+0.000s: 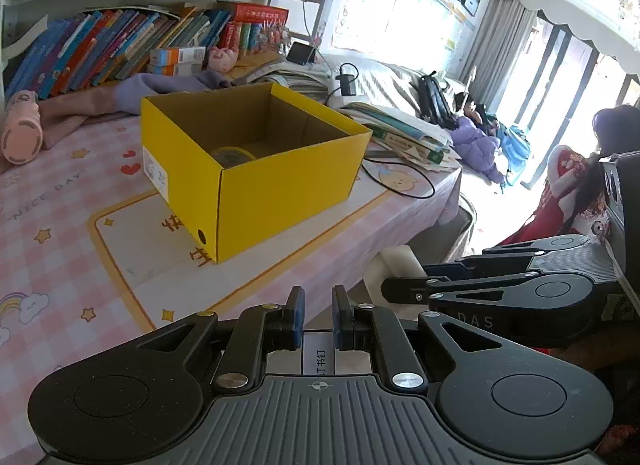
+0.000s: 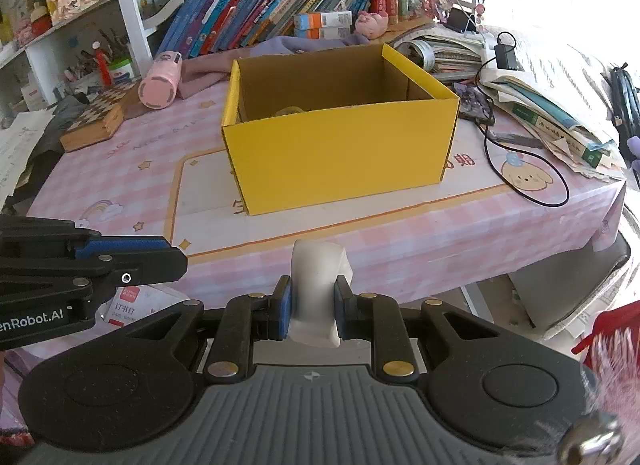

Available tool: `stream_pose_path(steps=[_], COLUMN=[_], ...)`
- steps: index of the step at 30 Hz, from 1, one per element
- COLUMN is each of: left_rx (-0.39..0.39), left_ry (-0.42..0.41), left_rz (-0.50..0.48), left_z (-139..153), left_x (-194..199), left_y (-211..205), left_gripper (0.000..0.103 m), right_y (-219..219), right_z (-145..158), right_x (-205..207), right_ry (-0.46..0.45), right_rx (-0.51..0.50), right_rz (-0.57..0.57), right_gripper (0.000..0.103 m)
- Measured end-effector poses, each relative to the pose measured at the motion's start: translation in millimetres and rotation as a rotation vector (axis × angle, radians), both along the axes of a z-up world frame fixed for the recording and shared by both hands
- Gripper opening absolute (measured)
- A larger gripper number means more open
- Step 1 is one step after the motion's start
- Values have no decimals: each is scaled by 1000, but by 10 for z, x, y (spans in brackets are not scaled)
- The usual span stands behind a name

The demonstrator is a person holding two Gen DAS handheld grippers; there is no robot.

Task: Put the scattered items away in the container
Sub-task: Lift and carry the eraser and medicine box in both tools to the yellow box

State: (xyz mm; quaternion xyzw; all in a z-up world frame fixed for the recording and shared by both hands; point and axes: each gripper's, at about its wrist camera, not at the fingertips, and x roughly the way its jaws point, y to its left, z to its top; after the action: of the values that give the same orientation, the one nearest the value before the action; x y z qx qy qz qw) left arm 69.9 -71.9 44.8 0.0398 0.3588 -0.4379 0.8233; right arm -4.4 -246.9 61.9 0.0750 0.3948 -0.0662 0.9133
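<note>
- Right gripper (image 2: 313,311), bottom centre, clamps a white packet (image 2: 318,289).
- Yellow box (image 2: 340,145) stands open mid-frame on the pink tablecloth (image 2: 120,169).

The bench (image 2: 360,249) wears a pink checked cloth with a cream, orange-edged mat in the middle. On the mat stands an open yellow box (image 2: 340,149). To its left lie a pink bottle (image 2: 160,81) on its side and a chessboard case (image 2: 96,119); behind it, purple cloth (image 2: 280,45). To its right, a heap of books (image 2: 552,117) and a looping black cable (image 2: 524,181), perhaps a charger's.
</note>
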Motion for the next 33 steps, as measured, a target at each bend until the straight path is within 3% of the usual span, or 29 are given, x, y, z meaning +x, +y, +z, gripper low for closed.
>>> stream_pose_path(steps=[17,33], left_rx=[1,-29], left_ry=[9,-37], left_rz=[-16,-20], left_z=[-34,13], left_x=[148,424], left_y=[-211,-476], left_gripper=[13,13], right_y=[-159,-416], right_z=[-32,-7], right_x=[142,476], right_ry=[17,-5], right_rx=[-2,-22], right_rz=[-10,-11], right_gripper=[20,19])
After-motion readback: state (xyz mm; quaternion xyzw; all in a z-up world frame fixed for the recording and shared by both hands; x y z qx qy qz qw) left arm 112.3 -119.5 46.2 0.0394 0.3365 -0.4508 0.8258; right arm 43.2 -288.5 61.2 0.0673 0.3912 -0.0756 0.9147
